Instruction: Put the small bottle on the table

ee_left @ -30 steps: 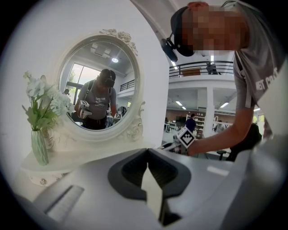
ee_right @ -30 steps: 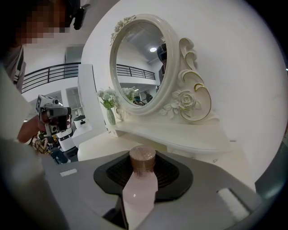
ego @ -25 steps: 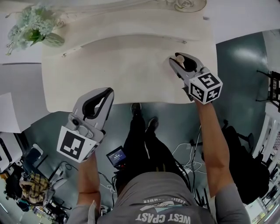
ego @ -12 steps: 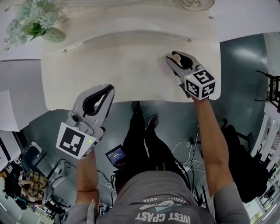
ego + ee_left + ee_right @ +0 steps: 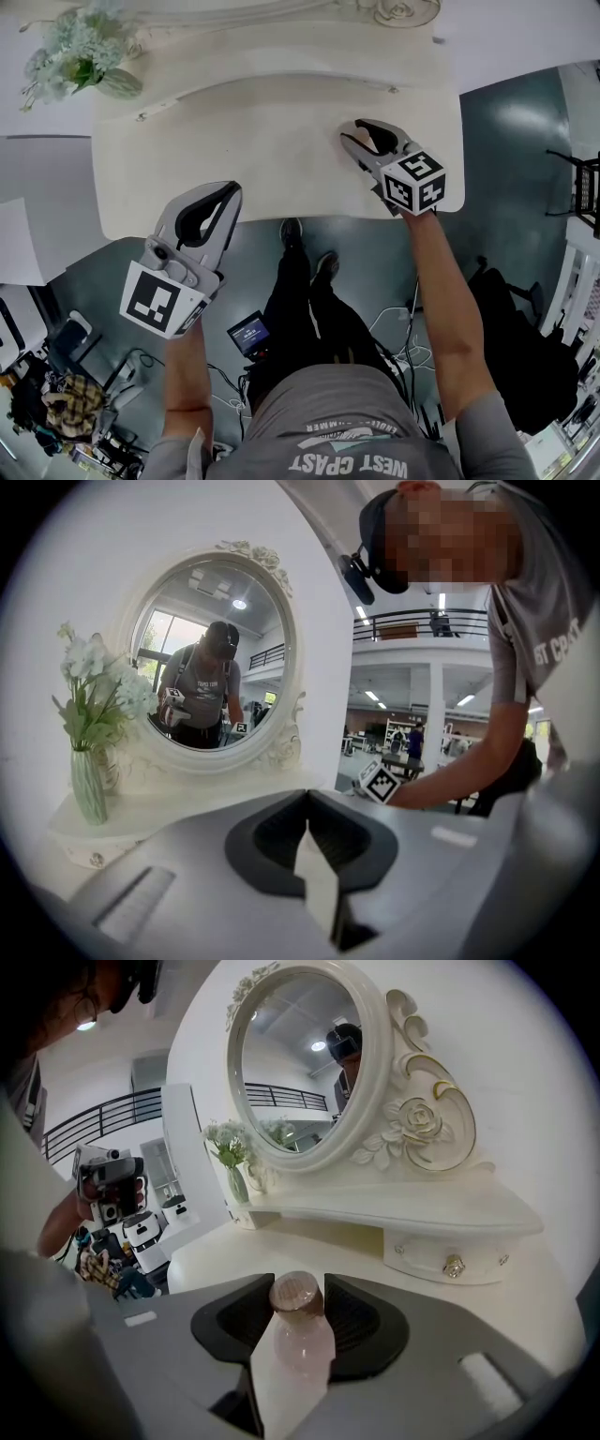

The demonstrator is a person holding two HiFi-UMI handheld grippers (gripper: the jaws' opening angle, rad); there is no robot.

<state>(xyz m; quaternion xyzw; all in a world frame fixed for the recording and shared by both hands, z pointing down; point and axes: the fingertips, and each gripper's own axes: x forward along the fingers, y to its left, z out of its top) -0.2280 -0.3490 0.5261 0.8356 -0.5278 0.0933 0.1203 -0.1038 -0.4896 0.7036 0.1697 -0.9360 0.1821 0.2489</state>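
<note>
The small bottle (image 5: 298, 1330), pale pink with a brownish cap, stands upright between the jaws of my right gripper (image 5: 298, 1282). Those jaws have just been opening, and their pads now stand beside the bottle without pressing on it. In the head view the right gripper (image 5: 362, 133) is over the right part of the white dressing table (image 5: 253, 141), with the bottle (image 5: 352, 141) showing at its tips. My left gripper (image 5: 229, 191) hovers at the table's near edge, shut with nothing in it. In the left gripper view its jaws (image 5: 307, 795) meet in a line.
An oval mirror (image 5: 300, 1063) in an ornate white frame stands at the back of the table on a raised shelf with a small drawer knob (image 5: 453, 1266). A vase of pale flowers (image 5: 80, 61) sits at the far left. Cables lie on the floor by my feet.
My right gripper has moved a little left over the table with the bottle at its tips, and its jaws stand wider. The left gripper has stayed in place.
</note>
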